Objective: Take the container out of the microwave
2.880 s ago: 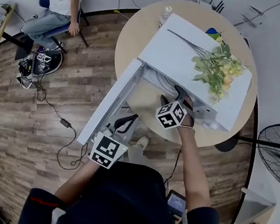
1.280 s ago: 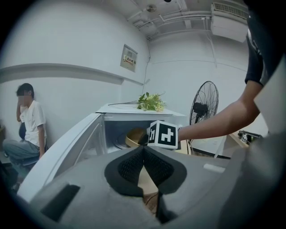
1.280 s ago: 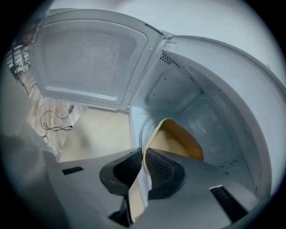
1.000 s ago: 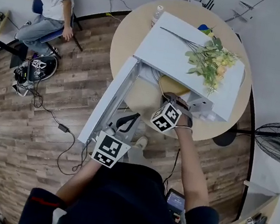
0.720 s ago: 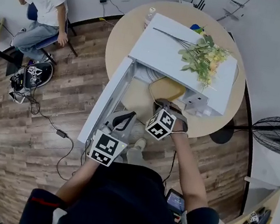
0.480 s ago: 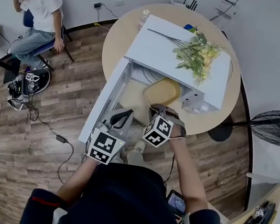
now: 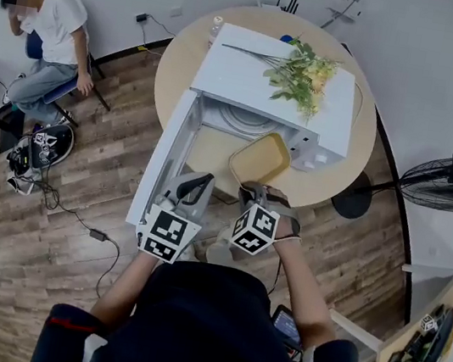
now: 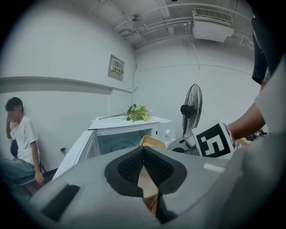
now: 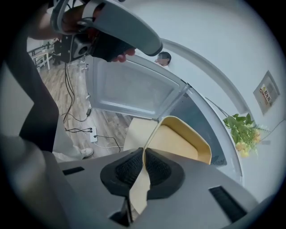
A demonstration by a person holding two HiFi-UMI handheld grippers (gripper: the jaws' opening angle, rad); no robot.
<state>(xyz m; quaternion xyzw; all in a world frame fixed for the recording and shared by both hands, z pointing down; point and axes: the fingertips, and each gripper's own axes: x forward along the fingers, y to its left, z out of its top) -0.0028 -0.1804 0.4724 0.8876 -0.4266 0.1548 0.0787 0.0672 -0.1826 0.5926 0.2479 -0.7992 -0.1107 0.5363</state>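
Right gripper [image 7: 249, 192] is clamped on the near rim of the container [image 7: 260, 157]; the right gripper view shows its pads [image 9: 157, 166] pressed on either side of the yellow wall [image 9: 178, 139]. The container is empty and sits just in front of the microwave [image 7: 260, 83] opening, clear of the cavity, above the table [image 7: 182, 50] edge. The door [image 7: 161, 159] is swung fully open to the left. Left gripper [image 8: 143, 152] has its jaws together with nothing between them, and it is close beside the door's free end. Flowers [image 7: 301, 70] lie on top of the microwave. A fan [image 7: 451, 177] stands to the right, and a seated person [image 7: 50, 26] is far left.
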